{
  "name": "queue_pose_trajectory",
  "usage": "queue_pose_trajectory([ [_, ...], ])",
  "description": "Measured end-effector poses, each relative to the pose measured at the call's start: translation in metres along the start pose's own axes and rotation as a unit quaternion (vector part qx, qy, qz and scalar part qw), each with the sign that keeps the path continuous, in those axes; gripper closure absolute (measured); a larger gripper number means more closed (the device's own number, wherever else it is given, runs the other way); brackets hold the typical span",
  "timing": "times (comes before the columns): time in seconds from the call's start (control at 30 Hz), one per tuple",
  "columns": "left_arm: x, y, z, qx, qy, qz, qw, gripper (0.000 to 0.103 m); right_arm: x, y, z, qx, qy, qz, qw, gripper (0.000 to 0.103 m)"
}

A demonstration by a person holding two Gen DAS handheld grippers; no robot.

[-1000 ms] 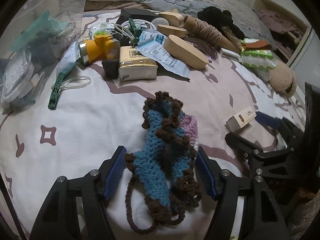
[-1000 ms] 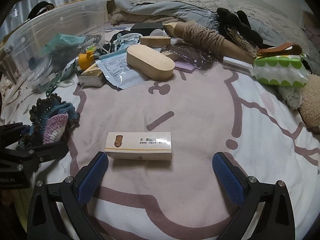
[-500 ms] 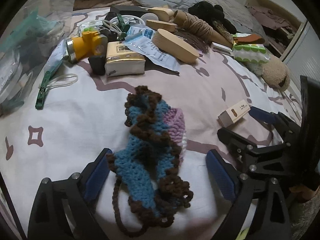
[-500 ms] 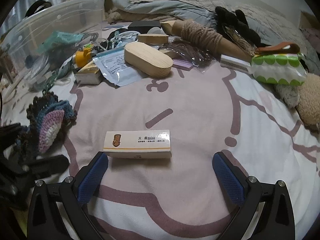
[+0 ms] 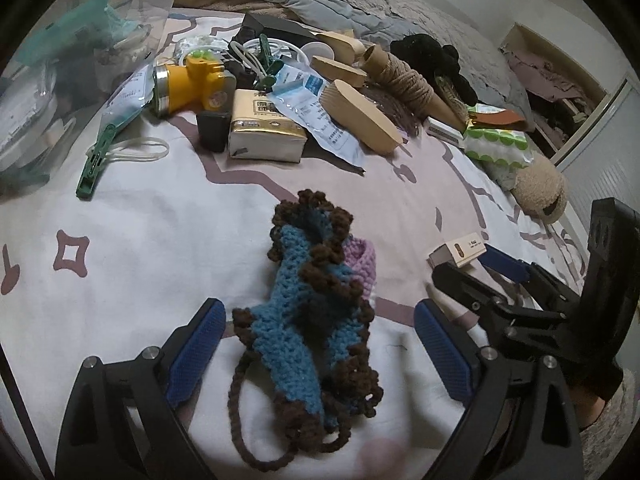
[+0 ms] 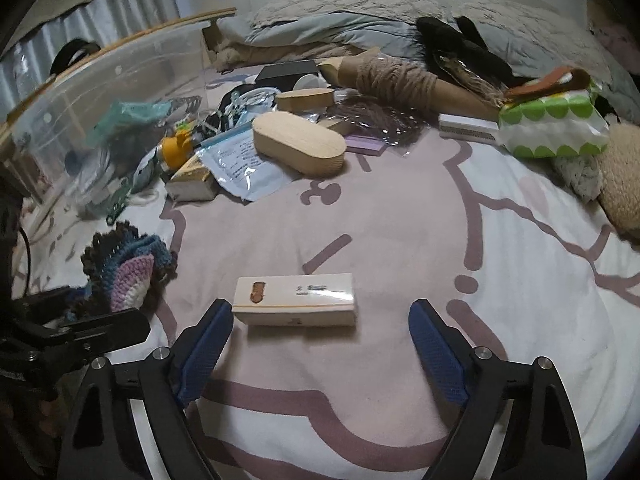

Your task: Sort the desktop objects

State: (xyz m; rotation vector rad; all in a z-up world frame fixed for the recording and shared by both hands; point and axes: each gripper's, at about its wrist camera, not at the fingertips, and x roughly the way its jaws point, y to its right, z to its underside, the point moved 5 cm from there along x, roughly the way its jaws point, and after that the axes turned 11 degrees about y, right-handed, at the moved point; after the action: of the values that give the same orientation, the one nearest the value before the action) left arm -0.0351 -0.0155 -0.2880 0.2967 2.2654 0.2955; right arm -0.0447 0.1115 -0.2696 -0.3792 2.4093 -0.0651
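Our left hand-held gripper (image 5: 316, 344) stands released astride the crocheted pouch (image 5: 320, 312) on the bed (image 5: 140, 240). Right of the pouch, our right hand-held gripper (image 6: 320, 340) is closing, not yet touching the matchbox (image 6: 296, 300).

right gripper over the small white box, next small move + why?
Probably finish closing the right gripper on the small white box. Its jaws are closing, and the box lies flat on the bedsheet between the pads, near the left one, with a gap on the right and nothing crowding it. Nudging right first might centre the grip.
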Motion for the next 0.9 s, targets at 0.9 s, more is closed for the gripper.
queue_pose_trajectory([
  [0.9, -0.007, -0.008, -0.002, -0.022, 0.011, -0.002, 0.9997, 0.042, 0.0, 0.012, -0.003, 0.072, 0.012, -0.029, 0.997, 0.025],
])
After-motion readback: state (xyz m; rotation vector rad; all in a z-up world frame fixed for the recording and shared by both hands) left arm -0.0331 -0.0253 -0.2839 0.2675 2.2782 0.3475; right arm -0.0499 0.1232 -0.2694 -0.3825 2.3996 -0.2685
